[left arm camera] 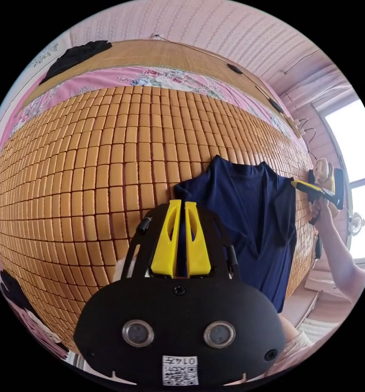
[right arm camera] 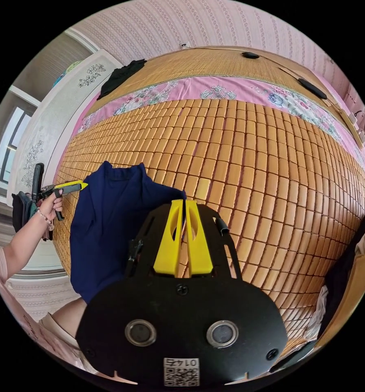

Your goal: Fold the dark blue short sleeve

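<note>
In the left gripper view, the dark blue short sleeve shirt [left arm camera: 251, 220] lies on a bed covered by a tiled bamboo mat [left arm camera: 88, 171], near the mat's edge closest to the person, collar pointing away across the bed. The left gripper [left arm camera: 181, 204] has its yellow fingers [left arm camera: 168, 241] drawn close together, tips right at the shirt's left sleeve corner; blue cloth shows in the narrow gap, so it seems to pinch that corner. At the shirt's far side the right gripper [left arm camera: 294, 183], held in a hand [left arm camera: 319, 208], touches its tips to the other sleeve, which is already turned inward over the body.

In the right gripper view, the shirt [right arm camera: 109, 220] sits to the left with its hem toward the mat [right arm camera: 272, 171] edge. The right gripper [right arm camera: 183, 204] has fingers [right arm camera: 198, 241] nearly closed at a sleeve tip; whether cloth lies between them I cannot tell. The left gripper [right arm camera: 83, 185] shows at the shirt's far edge, pressed together.

The cloth looks thin, light and limp: it will drape and crease rather than hold a line, and may drag over the mat's ridges. Best hold is at sleeve hems or shoulder seams, lifting slightly before carrying across.
</note>
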Available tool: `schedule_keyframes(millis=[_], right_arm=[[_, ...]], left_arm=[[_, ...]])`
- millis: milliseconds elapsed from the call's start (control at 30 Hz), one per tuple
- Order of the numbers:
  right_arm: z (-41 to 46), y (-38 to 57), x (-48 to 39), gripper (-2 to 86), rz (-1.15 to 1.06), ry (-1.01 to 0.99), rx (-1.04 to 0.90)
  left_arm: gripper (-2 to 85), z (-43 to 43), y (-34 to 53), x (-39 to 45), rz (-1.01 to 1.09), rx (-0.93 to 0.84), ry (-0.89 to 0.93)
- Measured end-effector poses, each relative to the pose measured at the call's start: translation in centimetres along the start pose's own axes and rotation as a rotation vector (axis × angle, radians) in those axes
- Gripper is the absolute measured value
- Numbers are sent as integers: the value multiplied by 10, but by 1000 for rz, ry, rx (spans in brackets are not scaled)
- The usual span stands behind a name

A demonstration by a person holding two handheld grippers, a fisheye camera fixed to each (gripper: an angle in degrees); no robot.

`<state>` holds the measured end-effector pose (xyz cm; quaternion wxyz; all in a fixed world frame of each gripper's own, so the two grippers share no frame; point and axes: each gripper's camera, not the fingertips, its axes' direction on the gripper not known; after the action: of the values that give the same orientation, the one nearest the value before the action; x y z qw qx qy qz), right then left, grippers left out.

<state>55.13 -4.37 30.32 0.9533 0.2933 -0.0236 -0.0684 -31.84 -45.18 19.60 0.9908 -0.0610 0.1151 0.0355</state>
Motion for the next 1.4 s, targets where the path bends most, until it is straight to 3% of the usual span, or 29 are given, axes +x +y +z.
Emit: schedule_keyframes(millis=[233, 467, 667, 833, 933, 1033, 1233, 1400], right_arm=[[-31, -9, 15, 4, 42, -26, 151], [-75, 45, -20, 4, -111, -142, 239], [-113, 154, -55, 4, -198, -197, 230], [-63, 255, -54, 4, -43, -251, 49], [-9, 292, -54, 4, 32, -208, -74], [13, 306, -63, 6, 23, -168, -68], [19, 318, -83, 18, -26, -116, 16], [1, 333, -110, 28, -7, 93, 90]], left_arm=[[-5, -22, 1, -28, -102, 199, 104], [-6, -58, 65, -20, 94, 290, 172], [-8, -83, 171, -28, 186, 267, 268], [-8, -46, 263, -46, 79, 108, 324], [-8, -5, 304, -54, 11, 23, 267], [-5, 27, 328, -58, -2, -25, 203], [18, 46, 349, -65, 19, 40, 206], [8, 27, 378, -59, 61, 146, 38]])
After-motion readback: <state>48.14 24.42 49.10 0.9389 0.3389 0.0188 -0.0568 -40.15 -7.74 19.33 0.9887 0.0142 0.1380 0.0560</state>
